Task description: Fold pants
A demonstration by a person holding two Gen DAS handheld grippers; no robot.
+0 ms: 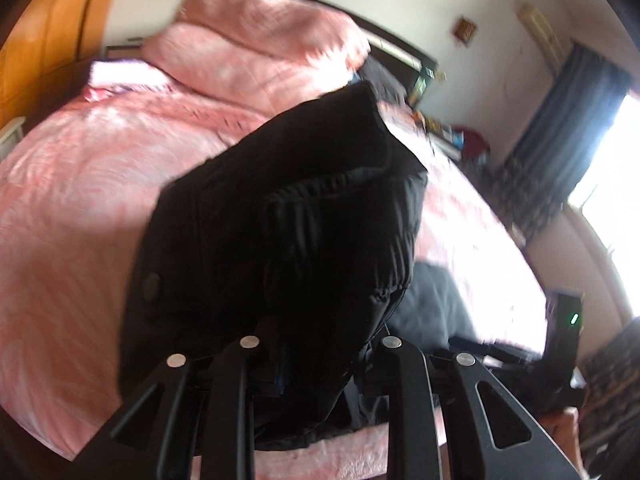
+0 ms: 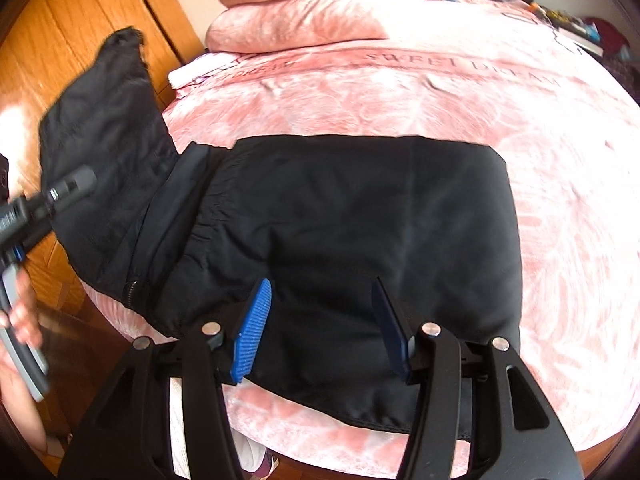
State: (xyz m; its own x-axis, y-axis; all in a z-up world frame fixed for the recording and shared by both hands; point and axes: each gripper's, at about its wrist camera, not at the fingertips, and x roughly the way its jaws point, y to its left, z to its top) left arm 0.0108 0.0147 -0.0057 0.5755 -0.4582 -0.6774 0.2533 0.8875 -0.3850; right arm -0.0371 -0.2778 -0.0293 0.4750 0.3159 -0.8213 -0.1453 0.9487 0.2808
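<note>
The bed (image 2: 460, 92), covered in a pink plush spread, carries everything here; 2 pink pillows (image 2: 296, 12) sit stacked at its head and a wooden wardrobe (image 2: 84, 12) stands beside it.

The pants (image 2: 340, 232) are black and lie near the foot edge of the bed, already doubled into a broad flat slab. 1 end, the waistband part with a zip showing, is lifted off the spread and hangs in the air toward the wardrobe side. The cloth looks soft, light and limp, with a smooth and probably slightly slippery face, so it should drape and sag wherever it is unsupported, and layers may slide over each other. A hold near an edge or corner, catching all layers together, looks safest; the thick elastic waistband is the firmest place to pinch.

The left claw (image 1: 316, 344) is closed on that lifted end: in its own view the bunched waistband fills the frame right against the fingers, and the pads are hidden in the cloth. The person's hand (image 2: 20, 320) squeezes its handle in the right view.

The right claw (image 2: 320, 324) is wide open and holds nothing. Its 2 blue pads (image 2: 252, 332) hover just over the near part of the flat slab, close to the bed's edge; whether they touch the cloth I cannot tell.
</note>
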